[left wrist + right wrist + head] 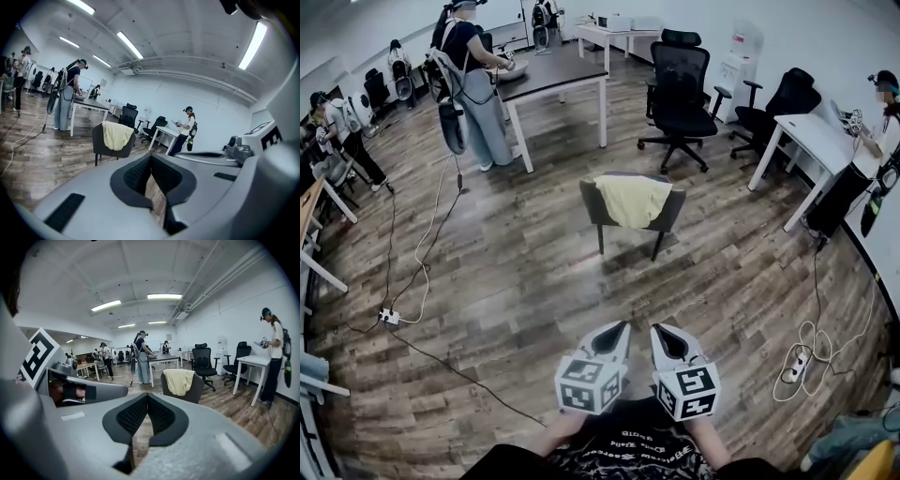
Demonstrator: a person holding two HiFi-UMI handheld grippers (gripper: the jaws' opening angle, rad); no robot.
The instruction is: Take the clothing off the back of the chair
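Both grippers are carried low and side by side close to the person's body, the left gripper [618, 327] and the right gripper [660, 329] aimed the same way, toward the dark grey padded chair [671, 215] straight ahead of their tips. Each pair of jaws is pressed together with nothing between the pads, which suits an approach (there is nothing to hold yet). The pale yellow cloth garment [633, 200] lies draped over the chair's back, well apart from both sets of jaws and touched by neither. It hangs down both faces of the backrest, so its own weight probably keeps it there. I judge the task not yet begun: the gap has to be crossed and the jaws opened before any grasp.

From above, the head view alone shows the bare brown wood-plank floor [534, 281] between the tips and the chair, and a white power strip with looped cable [797, 361] off to the right of the right jaws.

Along the left gripper [151, 156], the garment [117, 135] sits above and left of the closed tips, and the chair [101, 142] shows its dark legs. Along the right gripper [147, 396], the garment [179, 380] sits above and right of the tips, hanging roughly halfway down the chair [197, 389], a drop the steep overhead angle flattens.
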